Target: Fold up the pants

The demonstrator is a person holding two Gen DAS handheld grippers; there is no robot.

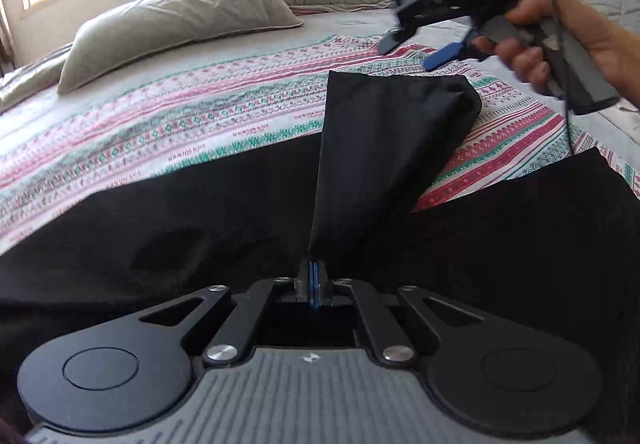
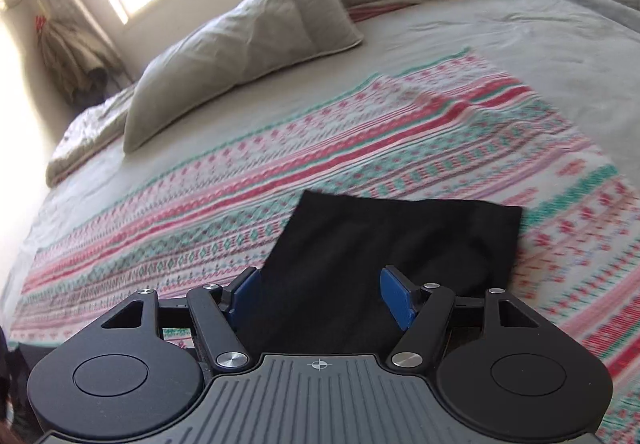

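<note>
Black pants (image 1: 392, 148) lying across striped patterned blanket (image 1: 168, 124) on bed (image 2: 460, 36), one leg end being lifted by left gripper (image 1: 314, 278), fingers clamping together on fabric. Cloth looking soft, light, limp, draping freely; likely best gripping at hem corners or waistband edge. Right gripper (image 2: 322, 300) hovering with fingers spreading apart, nothing pinched, pant leg lying below. Person's hand (image 1: 568, 44) holding its handle. Pillow (image 2: 240, 56) well beyond. No readable labels or brands showing.

pants (image 1: 384, 148) on blanket (image 1: 180, 132), pillow (image 1: 176, 32) behind
</note>
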